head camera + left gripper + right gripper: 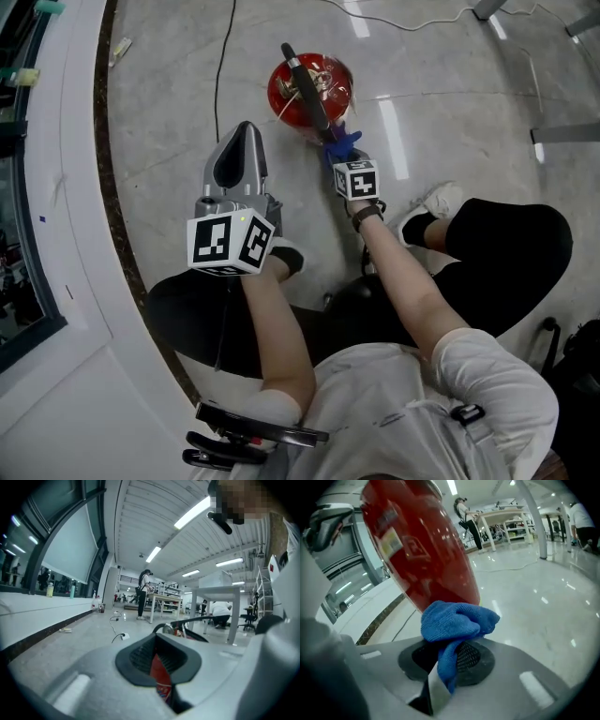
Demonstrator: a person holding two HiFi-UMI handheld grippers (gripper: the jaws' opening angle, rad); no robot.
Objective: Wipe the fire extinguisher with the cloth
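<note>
A glossy grey stone floor [450, 112] fills most of the head view, and the person crouches on it with both forearms stretched forward. There is one fire extinguisher [281, 94]. It stands on the floor just ahead of the person's right hand and is seen from above as a round red top crossed by a black lever handle [305, 80]. In the right gripper view its body [422, 550] is a shiny red cylinder with a pale and yellow label on its side.

There are two grippers, each carrying one marker cube. The left gripper [246, 131] hangs over the floor beside the extinguisher and apart from it. Its jaws are drawn in to a narrow slit and appear to hold nothing; the red seen through the slit looks like the extinguisher beyond, though the wide lens makes this hard to judge. The right gripper [450, 660] is clamped on the single blue cloth [457, 620], which bunches out past the jaws and presses against the lower side of the red cylinder.

Two cables lie on the floor: one black cable [220, 66] left of the extinguisher and one white cable [412, 21] at the far edge.
</note>
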